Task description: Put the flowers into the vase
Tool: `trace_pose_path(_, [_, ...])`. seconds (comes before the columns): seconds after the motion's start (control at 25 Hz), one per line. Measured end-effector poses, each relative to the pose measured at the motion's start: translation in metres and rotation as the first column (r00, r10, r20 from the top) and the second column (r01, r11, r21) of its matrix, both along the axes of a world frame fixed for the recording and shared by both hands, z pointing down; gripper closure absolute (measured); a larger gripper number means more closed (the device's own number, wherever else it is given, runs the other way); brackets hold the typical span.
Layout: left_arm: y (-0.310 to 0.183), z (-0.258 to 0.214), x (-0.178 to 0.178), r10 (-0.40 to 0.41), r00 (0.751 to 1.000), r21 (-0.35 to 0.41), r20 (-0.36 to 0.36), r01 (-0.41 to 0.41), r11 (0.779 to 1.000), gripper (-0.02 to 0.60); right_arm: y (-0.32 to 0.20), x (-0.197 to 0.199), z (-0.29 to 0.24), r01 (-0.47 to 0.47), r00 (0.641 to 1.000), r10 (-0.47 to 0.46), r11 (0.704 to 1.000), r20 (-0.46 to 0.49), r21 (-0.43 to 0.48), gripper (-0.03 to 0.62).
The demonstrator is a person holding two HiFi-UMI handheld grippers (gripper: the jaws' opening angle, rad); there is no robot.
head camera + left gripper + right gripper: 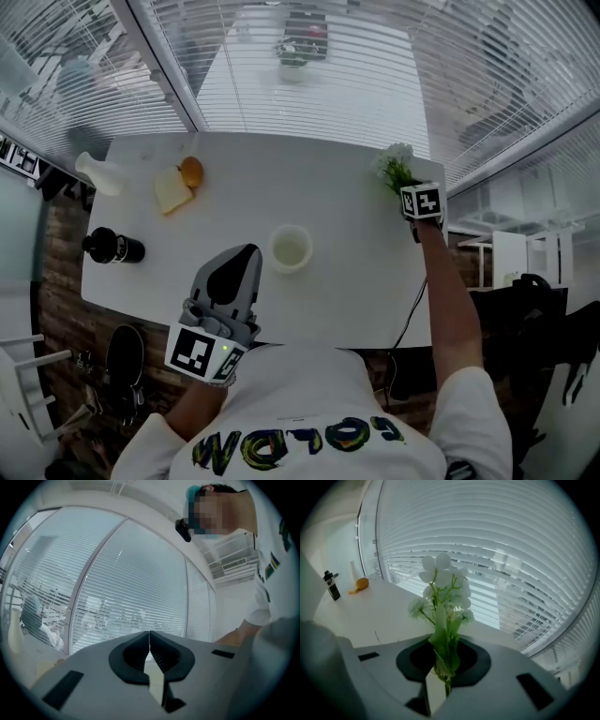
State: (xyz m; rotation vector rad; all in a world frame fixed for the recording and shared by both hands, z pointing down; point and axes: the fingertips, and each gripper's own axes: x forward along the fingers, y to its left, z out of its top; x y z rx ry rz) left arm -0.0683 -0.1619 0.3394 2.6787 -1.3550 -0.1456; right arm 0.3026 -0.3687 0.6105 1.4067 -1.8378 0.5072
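Right fingers (474, 662) clamped on flowers (440, 578) | left fingers (129, 657) together, empty

White artificial flowers (443, 581) with green stems and leaves stand upright, stems pinched in the right gripper (442, 665) near the table's (347, 281) far right edge. The white round open-topped vase (291, 249) stands mid-table, well apart.

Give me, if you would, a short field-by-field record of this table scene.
flowers: white blooms, green stems, held at the right side of the table
right gripper: shut on the stems
left gripper: shut, empty, at the table's near edge
vase: white, upright, mid-table, nothing seen inside
left side of table: black bottle, bread slice, orange
task: flowers not yet in vase
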Motion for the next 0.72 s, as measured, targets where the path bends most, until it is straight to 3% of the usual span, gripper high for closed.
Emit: trace_pose_path(0.72, [0.003, -0.002, 0.004, 0.027, 1.0, 0.009, -0.008, -0.027, 1.0, 0.566, 0.004, -0.023, -0.057, -0.001, 0.997, -0.009, 0.991, 0.075, 0.131, 0.54])
